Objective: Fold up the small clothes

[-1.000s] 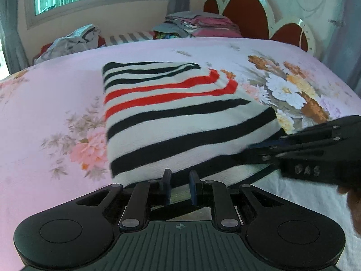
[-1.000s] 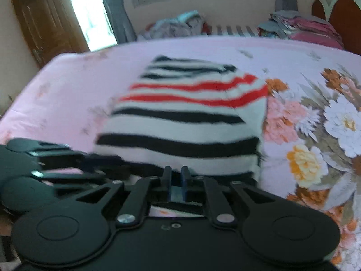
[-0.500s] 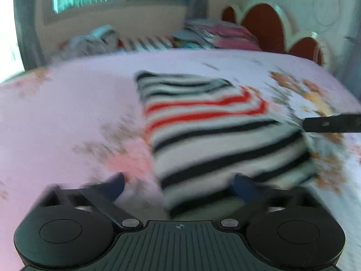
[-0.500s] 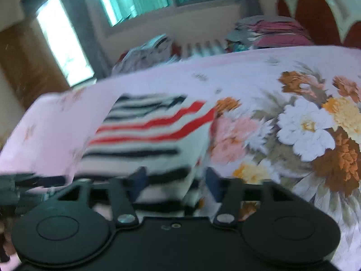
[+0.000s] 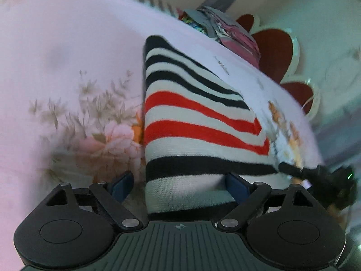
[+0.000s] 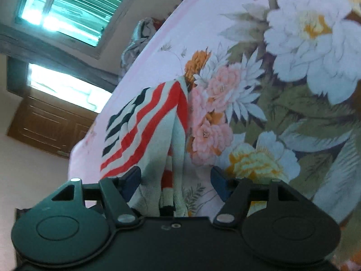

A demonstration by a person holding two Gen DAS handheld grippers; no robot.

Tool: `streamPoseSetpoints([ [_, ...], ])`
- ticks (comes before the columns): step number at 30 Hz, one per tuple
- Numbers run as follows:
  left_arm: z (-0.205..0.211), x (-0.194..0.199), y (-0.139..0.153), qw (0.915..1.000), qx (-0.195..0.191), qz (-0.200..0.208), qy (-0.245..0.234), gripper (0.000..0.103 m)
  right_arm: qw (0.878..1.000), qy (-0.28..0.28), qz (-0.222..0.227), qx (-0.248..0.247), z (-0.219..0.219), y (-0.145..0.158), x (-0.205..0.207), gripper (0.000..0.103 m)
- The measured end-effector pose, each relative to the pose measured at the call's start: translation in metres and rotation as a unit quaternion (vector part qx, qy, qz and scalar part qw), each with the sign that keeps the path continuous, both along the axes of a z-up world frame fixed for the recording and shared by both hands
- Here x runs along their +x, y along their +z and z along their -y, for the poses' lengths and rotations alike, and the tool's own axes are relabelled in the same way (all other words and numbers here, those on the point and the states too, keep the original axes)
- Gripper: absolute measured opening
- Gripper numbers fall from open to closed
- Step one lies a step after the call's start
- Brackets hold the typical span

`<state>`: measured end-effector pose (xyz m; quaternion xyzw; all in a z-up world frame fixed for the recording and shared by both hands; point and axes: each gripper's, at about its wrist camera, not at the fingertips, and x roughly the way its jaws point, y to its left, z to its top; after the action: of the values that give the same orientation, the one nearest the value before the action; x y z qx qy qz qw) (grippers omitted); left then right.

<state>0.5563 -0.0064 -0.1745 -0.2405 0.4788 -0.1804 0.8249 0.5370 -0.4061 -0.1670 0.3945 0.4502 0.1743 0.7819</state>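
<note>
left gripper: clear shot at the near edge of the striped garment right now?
Probably yes. The left gripper is open, its fingers either side of the near edge of the striped garment, nothing between. The right gripper sits off at the garment's right corner, seemingly out of the way.

It was a home bedroom: a bed under a pink flower-printed sheet (image 5: 67, 52), a scalloped red-and-white wooden headboard (image 5: 277, 52), a louvred window (image 6: 74, 6) and a brown panelled wooden door (image 6: 47, 126).
</note>
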Motion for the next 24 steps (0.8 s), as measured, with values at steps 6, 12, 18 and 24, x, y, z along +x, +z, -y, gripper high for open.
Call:
streamPoseSetpoints([
  [6, 0.008, 0.006, -0.005, 1.0000, -0.007, 0.004, -0.005, 0.087, 0.999, 0.049, 0.000, 0.013, -0.007, -0.002, 0.020, 0.071],
  [12, 0.027, 0.028, 0.001, 0.9997, 0.021, 0.004, -0.011, 0.077, 0.993, 0.104, 0.015, -0.044, -0.038, 0.012, 0.036, 0.072],
  [18, 0.050, 0.027, 0.017, 0.9941, 0.096, 0.039, -0.031, 0.059, 0.966, 0.144, 0.071, -0.203, -0.083, 0.035, 0.022, 0.045],
  [24, 0.073, 0.018, 0.039, 0.9792, 0.177, 0.084, -0.052, 0.053, 0.941, 0.138, 0.117, -0.284, -0.105, 0.052, 0.004, 0.034],
])
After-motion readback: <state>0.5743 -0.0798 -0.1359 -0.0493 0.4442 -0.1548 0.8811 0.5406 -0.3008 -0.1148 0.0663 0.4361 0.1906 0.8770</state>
